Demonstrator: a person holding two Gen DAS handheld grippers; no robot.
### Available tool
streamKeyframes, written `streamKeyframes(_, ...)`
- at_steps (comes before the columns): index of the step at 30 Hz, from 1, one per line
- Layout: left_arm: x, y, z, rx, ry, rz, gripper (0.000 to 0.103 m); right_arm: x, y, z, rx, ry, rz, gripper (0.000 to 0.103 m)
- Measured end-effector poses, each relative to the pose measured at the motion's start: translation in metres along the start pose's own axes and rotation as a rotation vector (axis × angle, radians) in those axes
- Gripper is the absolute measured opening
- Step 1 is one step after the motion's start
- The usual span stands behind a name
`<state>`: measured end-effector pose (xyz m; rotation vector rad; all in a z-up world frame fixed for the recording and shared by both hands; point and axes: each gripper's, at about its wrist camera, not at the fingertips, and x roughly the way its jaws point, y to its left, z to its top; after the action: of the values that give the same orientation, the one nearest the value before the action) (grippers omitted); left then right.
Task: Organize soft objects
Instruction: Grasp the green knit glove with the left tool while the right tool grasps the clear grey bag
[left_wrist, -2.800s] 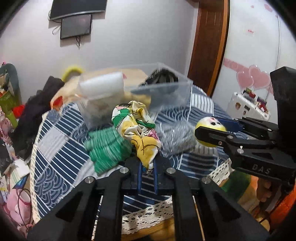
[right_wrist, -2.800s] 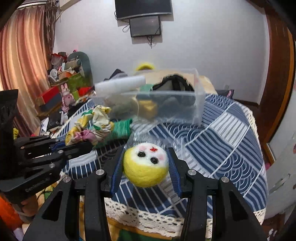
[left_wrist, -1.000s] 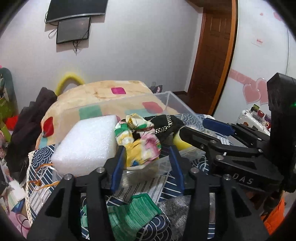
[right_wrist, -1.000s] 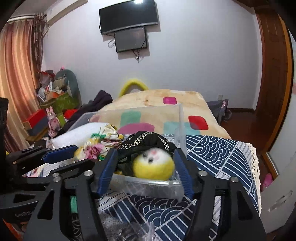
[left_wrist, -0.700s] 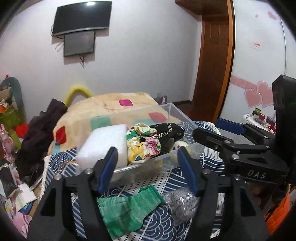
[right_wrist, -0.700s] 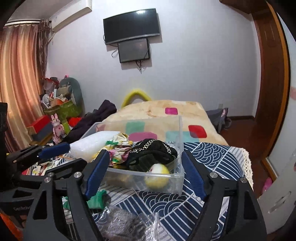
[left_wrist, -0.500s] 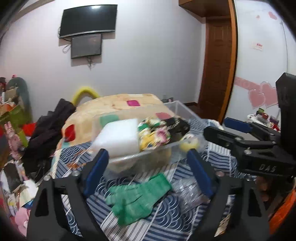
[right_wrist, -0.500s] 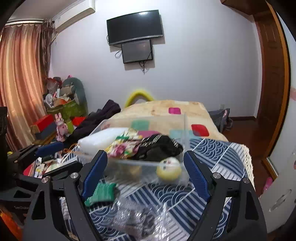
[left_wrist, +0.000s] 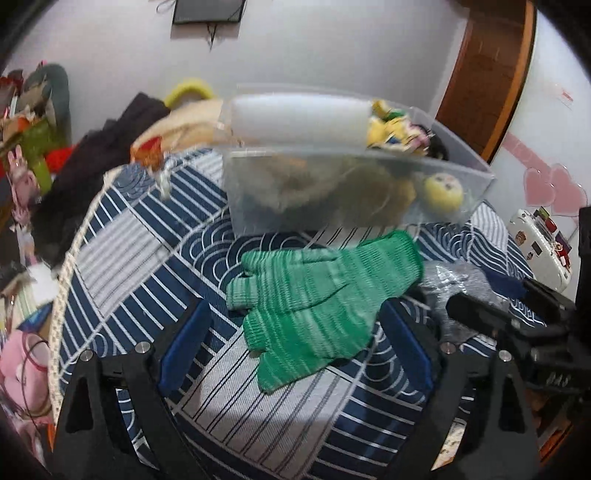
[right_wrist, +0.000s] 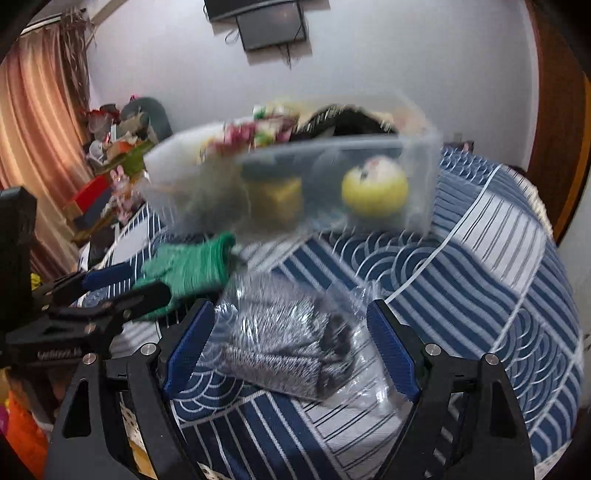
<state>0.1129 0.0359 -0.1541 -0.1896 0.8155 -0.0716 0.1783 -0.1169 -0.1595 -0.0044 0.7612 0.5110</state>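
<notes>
A green knit glove lies on the blue patterned cloth, between the open jaws of my left gripper. A grey fuzzy item in a clear plastic bag lies between the open jaws of my right gripper. Behind both stands a clear plastic bin holding a white foam block, a floral cloth, a black item and a yellow felt ball. The ball and the glove also show in the right wrist view.
The cloth-covered table drops off at its lace-trimmed front edge. Clutter of toys and boxes stands at the left by a curtain. A wooden door is at the right, a wall screen behind.
Both grippers let the floral cloth and the yellow ball go into the bin, drew back, and have now dropped low over the table, the left at the green glove, the right at the bagged grey item.
</notes>
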Motion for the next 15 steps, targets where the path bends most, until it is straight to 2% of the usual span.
streamKeyframes(4, 0.006, 0.001, -0.004, -0.016, 0.001, -0.014, 0.088, 0.005, 0.009, -0.003, -0.034, 0.006, -0.032, 0.083)
streamKeyframes(5, 0.006, -0.001, -0.005, -0.005, -0.002, -0.018, 0.077, 0.006, 0.012, -0.002, -0.048, 0.008, -0.040, 0.080)
streamKeyframes(6, 0.006, -0.004, -0.006, 0.006, -0.003, -0.019, 0.071, 0.007, 0.013, -0.002, -0.058, 0.007, -0.046, 0.073)
streamKeyframes(7, 0.006, -0.007, -0.007, 0.018, -0.007, -0.020, 0.066, 0.007, 0.015, -0.003, -0.066, 0.006, -0.054, 0.069)
streamKeyframes(9, 0.005, -0.012, -0.009, 0.028, -0.006, -0.047, 0.047, 0.005, 0.016, -0.002, -0.075, 0.005, -0.063, 0.058)
streamKeyframes(10, 0.004, -0.015, -0.010, 0.035, -0.009, -0.057, 0.043, 0.005, 0.016, -0.002, -0.073, 0.002, -0.063, 0.056)
streamKeyframes(11, 0.003, -0.017, -0.012, 0.043, -0.009, -0.066, 0.033, 0.004, 0.015, -0.001, -0.069, 0.000, -0.061, 0.053)
streamKeyframes(15, -0.008, -0.030, -0.018, 0.089, -0.043, -0.046, 0.029, 0.001, 0.010, 0.000, -0.047, -0.019, -0.041, 0.042)
